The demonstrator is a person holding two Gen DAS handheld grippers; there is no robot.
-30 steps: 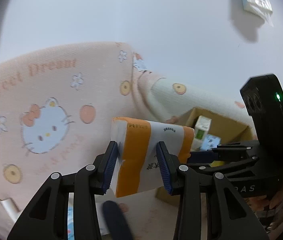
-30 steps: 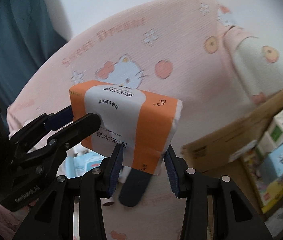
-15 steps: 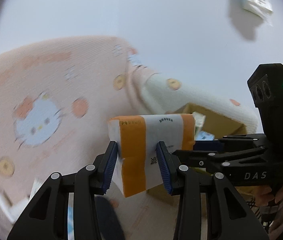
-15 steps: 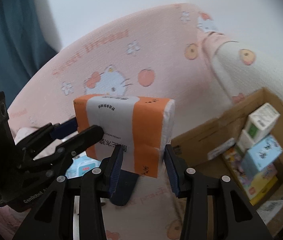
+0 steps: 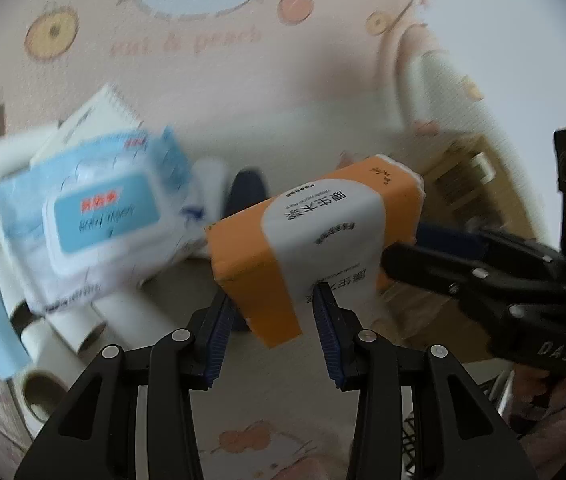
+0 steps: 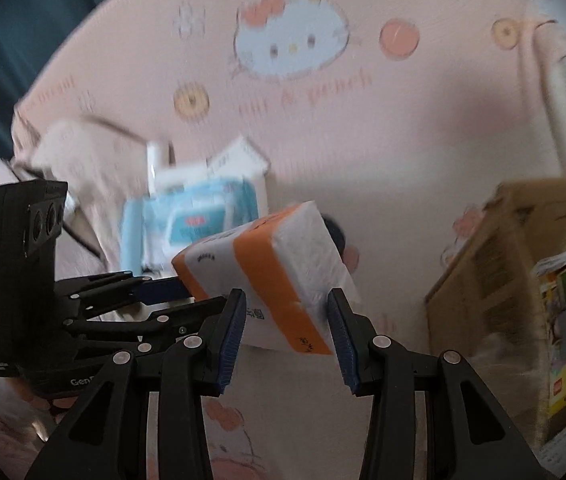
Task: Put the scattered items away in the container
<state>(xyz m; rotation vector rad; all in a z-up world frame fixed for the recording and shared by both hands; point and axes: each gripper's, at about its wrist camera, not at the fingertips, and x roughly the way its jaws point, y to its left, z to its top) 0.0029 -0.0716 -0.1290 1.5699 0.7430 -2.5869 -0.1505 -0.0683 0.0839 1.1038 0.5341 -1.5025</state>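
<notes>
An orange and white tissue pack (image 5: 315, 240) hangs in the air between both grippers. My left gripper (image 5: 275, 320) is shut on its near end, and the pack also shows in the right wrist view (image 6: 267, 280). My right gripper (image 6: 287, 320) is shut on its other end. The cardboard box (image 6: 503, 280) stands to the right, with cartons and a blue pack inside. In the left wrist view the box (image 5: 467, 176) lies behind the tissue pack.
A blue wet-wipes pack (image 5: 91, 212) lies on the pink Hello Kitty blanket (image 5: 203, 80), on several white tubes (image 5: 63, 328) and a notepad (image 5: 95, 116). A dark object (image 5: 247, 192) lies behind the tissue pack.
Both grippers have tilted downward with the tissue pack. The view now shows the blanket and the pile of items instead of the wall.
</notes>
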